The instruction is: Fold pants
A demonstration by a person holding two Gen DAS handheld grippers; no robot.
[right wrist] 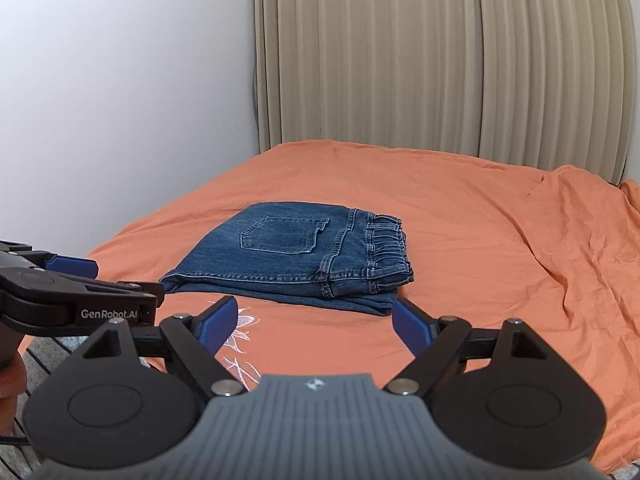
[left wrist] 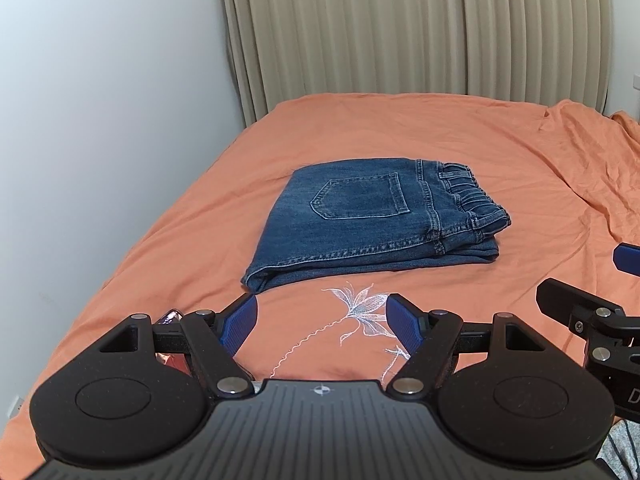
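Observation:
A pair of blue jeans (left wrist: 360,220) lies folded into a compact rectangle on the orange bedsheet (left wrist: 500,160), back pocket up and waistband to the right. It also shows in the right wrist view (right wrist: 288,260). My left gripper (left wrist: 322,320) is open and empty, held just short of the jeans' near edge. My right gripper (right wrist: 316,324) is open and empty too, near the jeans' near right corner. The right gripper shows at the right edge of the left wrist view (left wrist: 588,304). The left gripper body shows at the left of the right wrist view (right wrist: 72,296).
A white flower embroidery (left wrist: 360,312) marks the sheet in front of the jeans. A white wall (left wrist: 100,120) runs along the bed's left side. Beige pleated curtains (left wrist: 420,28) hang behind the bed. The sheet is rumpled at the far right (right wrist: 580,240).

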